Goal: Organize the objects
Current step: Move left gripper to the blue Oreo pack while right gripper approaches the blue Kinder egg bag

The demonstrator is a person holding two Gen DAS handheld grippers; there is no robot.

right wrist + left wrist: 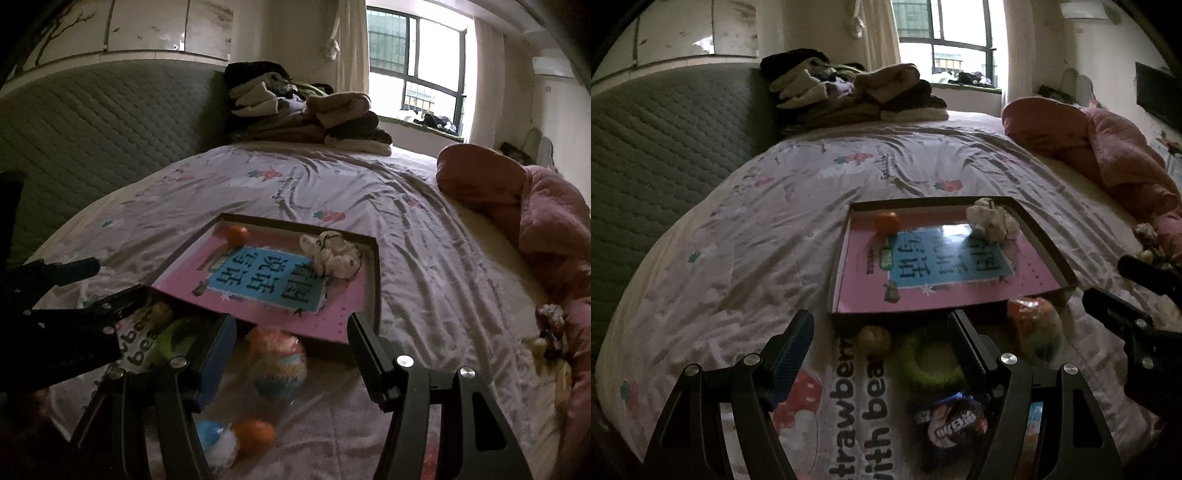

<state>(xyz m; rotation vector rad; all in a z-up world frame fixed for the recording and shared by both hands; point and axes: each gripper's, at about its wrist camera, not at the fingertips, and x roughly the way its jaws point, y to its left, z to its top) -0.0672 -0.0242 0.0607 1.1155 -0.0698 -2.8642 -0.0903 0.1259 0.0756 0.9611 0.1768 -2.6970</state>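
Note:
A shallow dark tray (pixel 1047 242) (pixel 376 280) lies on the bed, lined with a pink and blue book cover. In it sit a small orange (pixel 887 222) (pixel 237 235) and a crumpled white cloth (pixel 991 219) (pixel 332 254). My left gripper (pixel 881 343) is open above a walnut (pixel 874 340), a green ring (pixel 929 363) and a dark snack packet (pixel 951 422). My right gripper (pixel 290 352) is open around an orange and blue ball (pixel 279 363) (pixel 1032 328), without touching it. A blue and white toy (pixel 218 437) and a second orange (pixel 255 435) lie nearer.
The bed sheet (pixel 757 229) spreads left and behind the tray. Folded clothes (pixel 857 92) are piled at the headboard. A pink quilt (pixel 535 221) lies on the right, with a small plush toy (pixel 550 343) beside it. A grey padded headboard (pixel 665 140) is on the left.

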